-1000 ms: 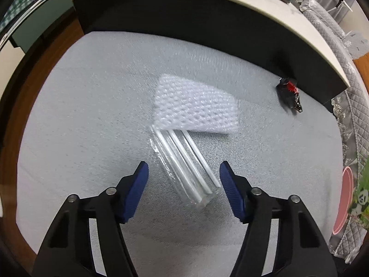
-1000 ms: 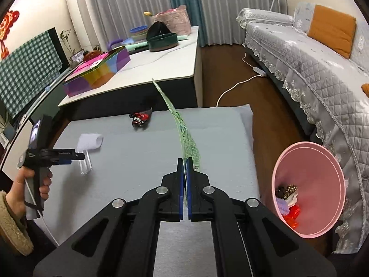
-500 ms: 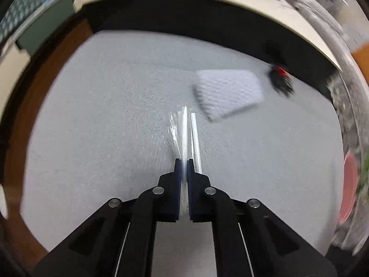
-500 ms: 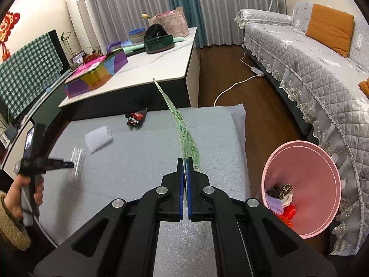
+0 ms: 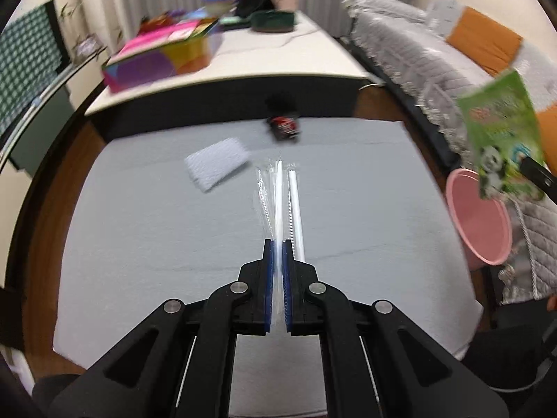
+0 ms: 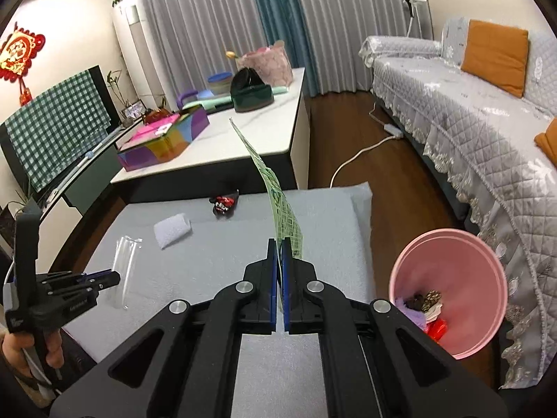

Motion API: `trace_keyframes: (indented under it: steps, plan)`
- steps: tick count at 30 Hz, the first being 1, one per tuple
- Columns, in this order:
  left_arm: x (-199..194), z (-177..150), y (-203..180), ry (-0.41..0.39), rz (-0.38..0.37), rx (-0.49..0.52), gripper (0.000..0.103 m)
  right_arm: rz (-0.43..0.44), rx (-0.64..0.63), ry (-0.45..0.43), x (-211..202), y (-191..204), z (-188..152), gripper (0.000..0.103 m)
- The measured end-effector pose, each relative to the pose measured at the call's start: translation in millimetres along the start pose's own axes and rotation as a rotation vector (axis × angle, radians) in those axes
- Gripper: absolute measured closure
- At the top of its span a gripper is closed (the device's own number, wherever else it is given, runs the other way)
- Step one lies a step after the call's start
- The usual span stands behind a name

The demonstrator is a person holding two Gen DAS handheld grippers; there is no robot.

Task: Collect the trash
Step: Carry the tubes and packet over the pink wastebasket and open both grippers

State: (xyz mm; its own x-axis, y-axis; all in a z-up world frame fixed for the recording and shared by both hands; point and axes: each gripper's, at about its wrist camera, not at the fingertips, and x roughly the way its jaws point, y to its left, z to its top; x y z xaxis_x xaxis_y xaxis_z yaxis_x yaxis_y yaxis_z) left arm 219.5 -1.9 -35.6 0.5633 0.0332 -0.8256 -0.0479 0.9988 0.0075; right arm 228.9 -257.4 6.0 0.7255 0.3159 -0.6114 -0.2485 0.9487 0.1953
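- Left gripper (image 5: 277, 244): fingers pinched on the clear straw packet (image 5: 278, 195), which holds white straws and projects toward 12 o'clock, clear of the grey mat (image 5: 139, 244).
- Right gripper (image 6: 279, 242): fingers clamped on the green panda wrapper (image 6: 278, 202), a thin sheet standing edge-on.
- Pink bin (image 6: 449, 278) sits at 3 o'clock off the mat and already holds scraps.
- Outstanding: both held items are not yet binned; the white foam pad (image 6: 173, 229) and the black-red wrapper (image 6: 224, 203) lie on the mat toward 11 o'clock.
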Motion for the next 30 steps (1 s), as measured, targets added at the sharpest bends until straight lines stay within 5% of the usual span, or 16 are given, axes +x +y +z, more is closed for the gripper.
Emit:
trace_keyframes:
  steps: [12,30]
  plan:
    - [-32.9,-1.0,-87.2,-0.044,-0.111,0.140,0.098,-0.054,-0.042,-0.072,-61.0,-29.0,5.8,0.100]
    - [-18.4,20.1,-183.9,-0.052,-0.167,0.267,0.098,-0.115,0.099,-0.065,-49.5,-108.9,-10.4,0.100]
